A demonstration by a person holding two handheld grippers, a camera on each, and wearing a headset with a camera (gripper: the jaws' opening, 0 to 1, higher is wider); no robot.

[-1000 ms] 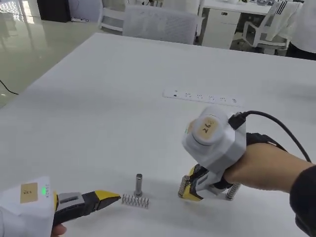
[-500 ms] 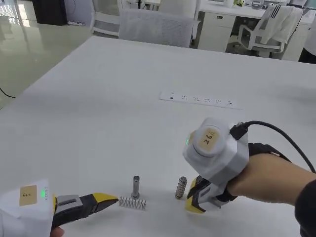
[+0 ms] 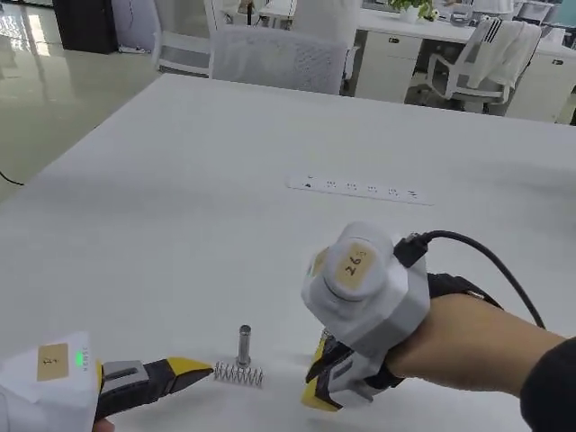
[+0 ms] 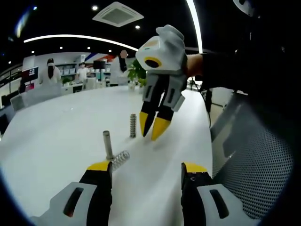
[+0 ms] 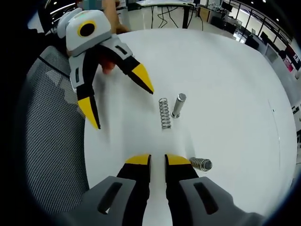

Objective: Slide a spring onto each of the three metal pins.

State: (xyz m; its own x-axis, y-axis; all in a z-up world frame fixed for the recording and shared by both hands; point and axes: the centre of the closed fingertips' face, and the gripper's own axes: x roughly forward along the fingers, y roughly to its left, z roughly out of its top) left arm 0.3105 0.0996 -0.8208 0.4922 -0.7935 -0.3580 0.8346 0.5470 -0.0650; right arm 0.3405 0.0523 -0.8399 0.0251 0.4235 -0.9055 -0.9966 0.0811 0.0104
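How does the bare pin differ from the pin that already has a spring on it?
The bare pin shows smooth metal; the sprung pin is wrapped in coils. A loose spring lies beside the bare pin; the sprung pin stands by the tips of the right gripper. Both stand upright on the white table.

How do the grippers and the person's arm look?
Both have white bodies and black fingers with yellow tips. The right gripper bears a round tan label, 26, and a black cable. The left gripper has a tan label and a green light. The sleeve is dark.
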